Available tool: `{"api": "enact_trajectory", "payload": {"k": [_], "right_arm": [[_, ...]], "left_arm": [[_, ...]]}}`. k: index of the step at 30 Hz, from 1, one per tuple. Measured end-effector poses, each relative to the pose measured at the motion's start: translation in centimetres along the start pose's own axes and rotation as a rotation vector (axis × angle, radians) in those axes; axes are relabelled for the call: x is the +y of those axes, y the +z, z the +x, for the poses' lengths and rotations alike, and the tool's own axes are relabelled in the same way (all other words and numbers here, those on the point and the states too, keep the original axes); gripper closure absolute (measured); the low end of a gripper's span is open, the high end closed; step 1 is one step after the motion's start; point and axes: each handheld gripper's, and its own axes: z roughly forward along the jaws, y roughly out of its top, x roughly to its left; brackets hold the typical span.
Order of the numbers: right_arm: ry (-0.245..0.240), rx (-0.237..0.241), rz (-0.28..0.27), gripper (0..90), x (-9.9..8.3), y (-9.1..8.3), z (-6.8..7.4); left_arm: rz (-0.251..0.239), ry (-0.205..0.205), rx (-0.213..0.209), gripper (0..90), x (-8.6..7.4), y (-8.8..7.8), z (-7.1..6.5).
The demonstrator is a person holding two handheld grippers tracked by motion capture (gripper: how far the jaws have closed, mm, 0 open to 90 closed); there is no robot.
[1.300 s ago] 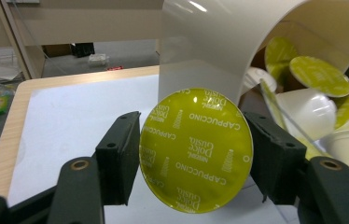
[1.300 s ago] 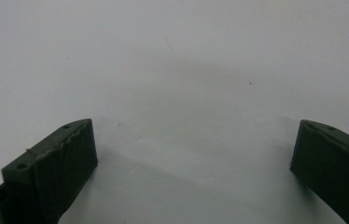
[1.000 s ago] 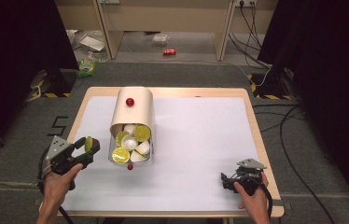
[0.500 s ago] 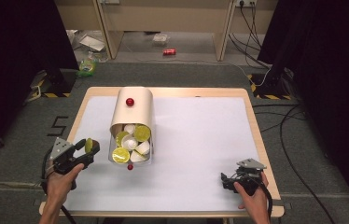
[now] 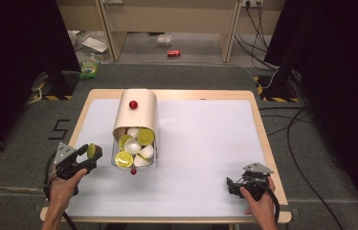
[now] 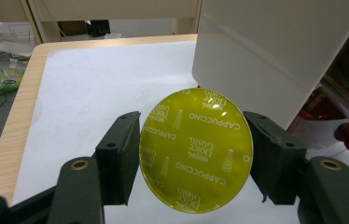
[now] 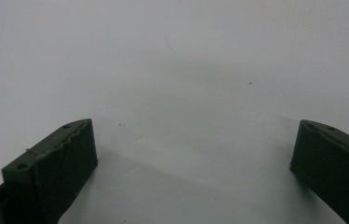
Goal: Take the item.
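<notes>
I have the left gripper (image 6: 196, 154) at the lower left of the high view, its fingers (image 6: 119, 156) clamped on a yellow-green capsule (image 6: 196, 151) by the rim, foil facing me. The tipped container (image 5: 135, 125) of capsules lies just right of it. I'd set this capsule down on bare surface (image 5: 206, 143) left of the container before letting go. The right gripper (image 7: 191, 154) rests lower right, fingers apart around nothing.

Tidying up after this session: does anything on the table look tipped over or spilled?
Yes. The cream bin lies on its side, its open mouth toward the person, with yellow and white capsules piled at the opening. A small red ball sits loose on the white mat just outside it.
</notes>
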Motion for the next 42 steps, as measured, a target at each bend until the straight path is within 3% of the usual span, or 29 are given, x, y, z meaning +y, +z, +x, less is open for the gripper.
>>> {"api": "enact_trajectory", "payload": {"k": [21,42], "right_arm": [[0.0,0.0,0.0,0.6,0.0,0.0,0.0],[0.0,0.0,0.0,0.6,0.0,0.0,0.0]], "left_arm": [[0.063,-0.004,0.042,38.7,-2.1,1.9,0.5],[0.147,0.041,0.046,38.7,-3.2,3.1,0.0]]}}
